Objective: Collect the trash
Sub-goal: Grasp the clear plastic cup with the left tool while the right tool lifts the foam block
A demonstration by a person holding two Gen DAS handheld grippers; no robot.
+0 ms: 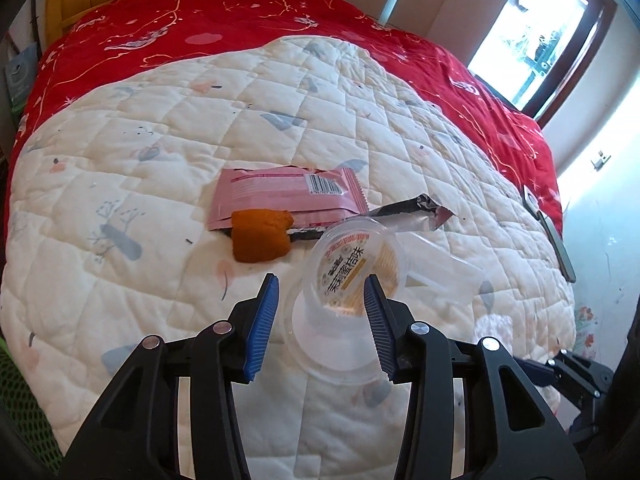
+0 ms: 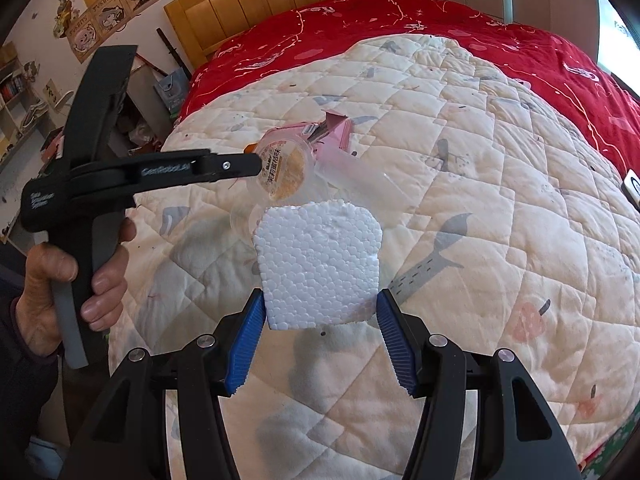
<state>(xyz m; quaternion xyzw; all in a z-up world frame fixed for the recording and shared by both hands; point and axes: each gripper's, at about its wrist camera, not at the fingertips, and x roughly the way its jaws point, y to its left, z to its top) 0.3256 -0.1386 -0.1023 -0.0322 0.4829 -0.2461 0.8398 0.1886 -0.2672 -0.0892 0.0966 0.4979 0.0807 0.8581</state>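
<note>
A clear plastic cup (image 1: 352,276) with a printed lid lies on its side on the quilt. It sits between the fingers of my left gripper (image 1: 320,280): the right pad is at its rim, while the left pad stands a little apart from it. The right wrist view shows the same cup (image 2: 284,168) at the tip of the left gripper (image 2: 256,164). My right gripper (image 2: 320,300) is shut on a white foam block (image 2: 320,256), held above the quilt. A pink wrapper (image 1: 288,192), an orange chunk (image 1: 260,240), a silver foil wrapper (image 1: 416,210) and a second clear cup (image 1: 440,268) lie just beyond.
The trash lies on a cream quilt (image 1: 120,200) spread over a red cover (image 1: 200,8) on a bed with a wooden headboard (image 2: 280,4). A dark flat device (image 1: 552,232) rests at the bed's right edge. A person's hand (image 2: 52,280) grips the left tool's handle.
</note>
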